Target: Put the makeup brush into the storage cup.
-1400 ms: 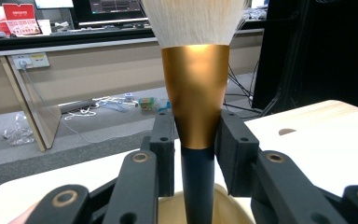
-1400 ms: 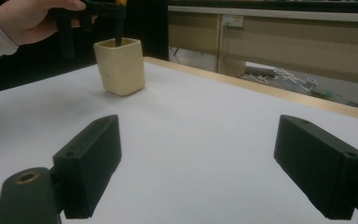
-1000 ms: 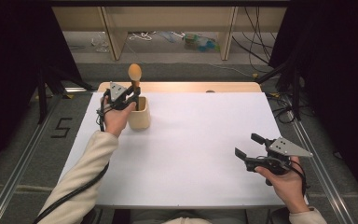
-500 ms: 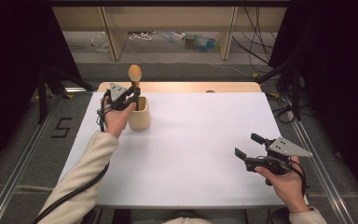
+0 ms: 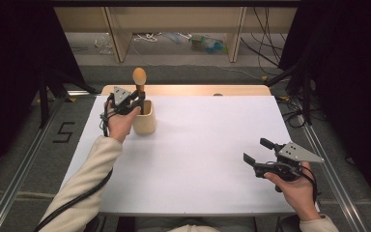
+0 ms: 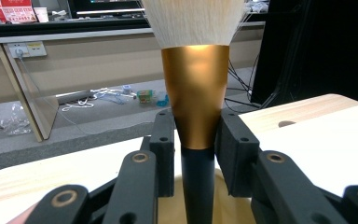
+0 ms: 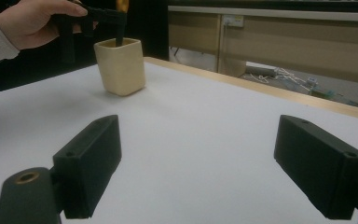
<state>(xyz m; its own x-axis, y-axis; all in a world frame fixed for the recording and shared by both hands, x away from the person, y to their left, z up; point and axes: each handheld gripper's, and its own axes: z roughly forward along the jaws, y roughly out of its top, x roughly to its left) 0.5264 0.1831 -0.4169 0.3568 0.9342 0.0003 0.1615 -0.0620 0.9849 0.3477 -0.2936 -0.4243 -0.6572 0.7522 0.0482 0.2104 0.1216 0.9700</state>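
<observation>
A makeup brush (image 5: 138,79) with white bristles, a gold ferrule (image 6: 196,100) and a black handle stands upright in a cream square cup (image 5: 144,117) at the table's far left. My left gripper (image 5: 136,98) is shut on the brush just above the cup's rim, its pads (image 6: 165,149) pressing the base of the ferrule. My right gripper (image 5: 255,151) rests low near the front right of the table (image 5: 207,145), open, with nothing between its jaws. In the right gripper view the cup (image 7: 120,66) and the other hand's gripper (image 7: 103,17) show far off at the upper left.
White sheet covers the wooden table; a bare wood strip (image 5: 198,90) runs along the far edge. Beyond it are the floor, cables and shelving legs (image 5: 117,36). Black curtains flank both sides.
</observation>
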